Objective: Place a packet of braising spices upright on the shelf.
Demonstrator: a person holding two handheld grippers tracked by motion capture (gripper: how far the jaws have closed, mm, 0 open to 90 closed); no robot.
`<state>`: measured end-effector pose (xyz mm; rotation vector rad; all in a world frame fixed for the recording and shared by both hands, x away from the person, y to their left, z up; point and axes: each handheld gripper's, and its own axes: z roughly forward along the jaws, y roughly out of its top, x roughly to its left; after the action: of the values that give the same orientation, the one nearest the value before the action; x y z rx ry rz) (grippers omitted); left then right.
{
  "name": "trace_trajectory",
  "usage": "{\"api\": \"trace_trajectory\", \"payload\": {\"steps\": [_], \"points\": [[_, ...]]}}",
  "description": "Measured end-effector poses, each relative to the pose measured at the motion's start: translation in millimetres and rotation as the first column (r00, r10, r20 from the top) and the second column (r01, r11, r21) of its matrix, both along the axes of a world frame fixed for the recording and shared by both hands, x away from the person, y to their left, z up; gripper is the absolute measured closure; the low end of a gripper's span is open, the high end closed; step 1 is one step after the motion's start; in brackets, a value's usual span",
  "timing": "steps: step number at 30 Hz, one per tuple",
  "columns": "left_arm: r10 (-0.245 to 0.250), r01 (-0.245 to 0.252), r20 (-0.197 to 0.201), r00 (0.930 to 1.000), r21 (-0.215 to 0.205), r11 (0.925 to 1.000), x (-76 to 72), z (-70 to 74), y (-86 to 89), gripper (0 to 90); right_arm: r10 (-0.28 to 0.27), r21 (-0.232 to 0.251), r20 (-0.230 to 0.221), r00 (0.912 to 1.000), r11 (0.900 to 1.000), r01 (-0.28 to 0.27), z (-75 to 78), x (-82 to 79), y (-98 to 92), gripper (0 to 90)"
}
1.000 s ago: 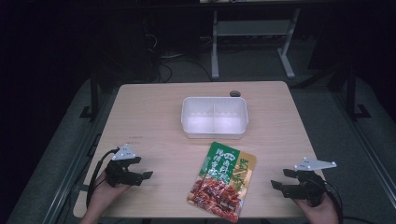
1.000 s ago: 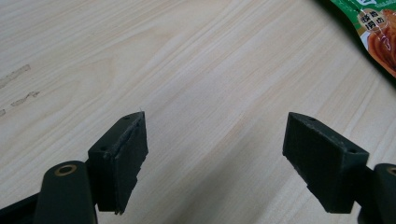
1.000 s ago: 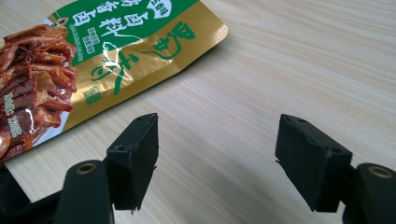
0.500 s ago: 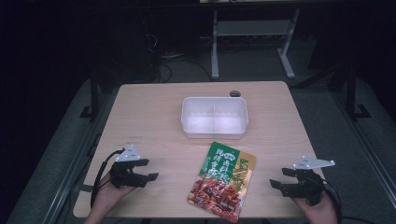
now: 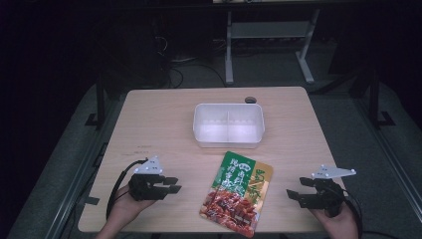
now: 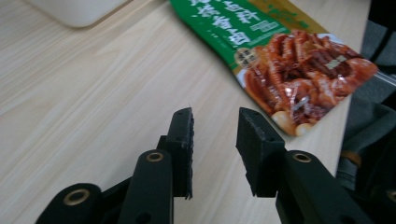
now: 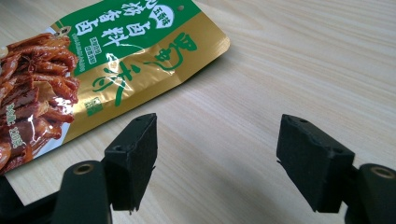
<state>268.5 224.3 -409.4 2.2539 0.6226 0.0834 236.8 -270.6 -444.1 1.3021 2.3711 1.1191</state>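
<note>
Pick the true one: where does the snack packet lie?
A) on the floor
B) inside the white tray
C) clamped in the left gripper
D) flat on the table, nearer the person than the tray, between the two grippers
D: the packet lies flat on the table, on the near side of the tray, with the left gripper and right gripper to either side, both clear of it.

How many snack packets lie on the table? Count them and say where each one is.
1. The snack packet lies flat near the table's front edge, in front of the white container and between the left gripper and right gripper. None seems hidden.
</note>
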Motion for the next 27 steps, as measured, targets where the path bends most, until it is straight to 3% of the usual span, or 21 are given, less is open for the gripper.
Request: {"api": "trace_trajectory", "payload": {"steps": [3,12,27], "points": [[-0.045,0.045,0.008,0.999,0.019,0.9988,0.4,5.0,-14.3,75.2,0.001,0.001,0.002,1.0,1.0,-0.001,0.8,0.1,0.0,28.5],[-0.098,0.098,-0.004,0.9952,0.035,0.9946,2.9,2.3,-39.5,82.9,-0.001,0.011,-0.002,1.0,1.0,0.001,2.8,3.2,-2.1,28.0],[-0.166,0.167,-0.02,0.986,0.081,0.9827,3.4,-7.1,-81.3,85.6,0.033,-0.008,-0.001,0.9995,0.999,-0.033,12.4,19.3,10.0,27.3]]}}
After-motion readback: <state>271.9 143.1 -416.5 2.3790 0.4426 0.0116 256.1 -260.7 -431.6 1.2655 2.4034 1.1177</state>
